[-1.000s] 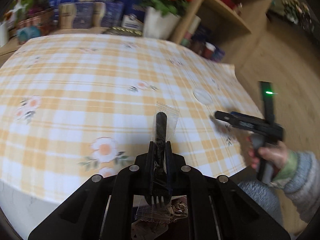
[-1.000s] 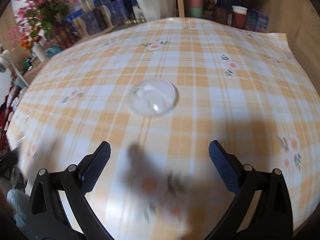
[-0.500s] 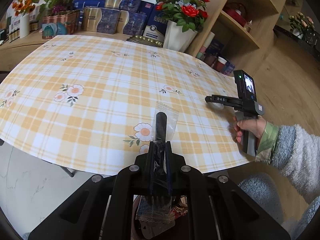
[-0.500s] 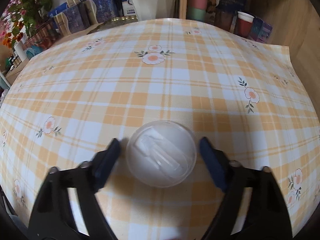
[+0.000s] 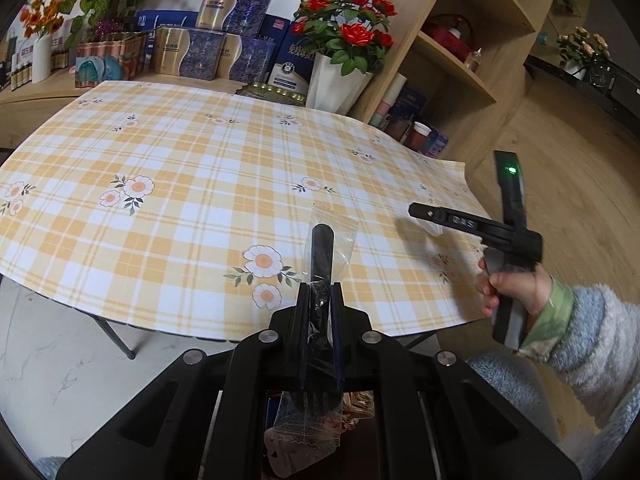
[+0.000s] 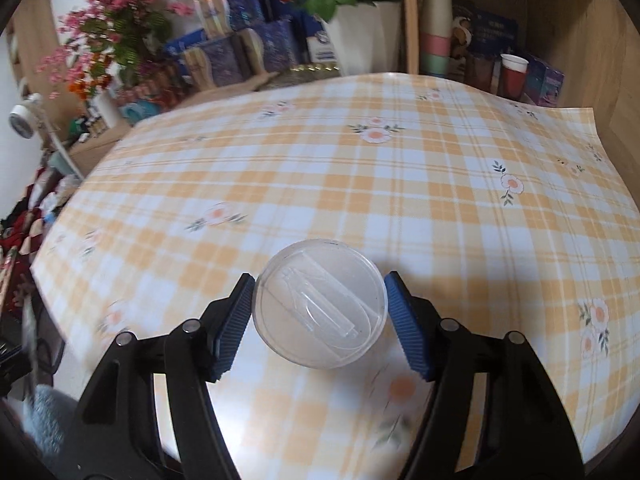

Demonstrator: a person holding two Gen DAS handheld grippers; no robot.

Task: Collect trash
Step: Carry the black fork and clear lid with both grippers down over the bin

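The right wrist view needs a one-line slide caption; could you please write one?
Right claw grips a clear round lid above the checked tablecloth.

**Clear lid between the right jaws**

The right gripper (image 6: 320, 316) has its blue ribbed pads (image 6: 408, 328) on either side of a round clear lid (image 6: 320, 314). The left pad touches the lid's rim and the right pad sits against or just beside it; the lid looks raised off the worktop (image 6: 400, 184) near its near edge. The worktop wears a yellow-and-white checked cloth with flower prints. Beyond its far edge stand blue boxes (image 6: 256, 52), pink flowers (image 6: 108, 28) at the far left corner, and a white pot (image 6: 360, 44) of red roses. A wooden shelf (image 6: 552, 20) at the far right corner holds stacked cups (image 6: 436, 40) and a red cup (image 6: 514, 76).
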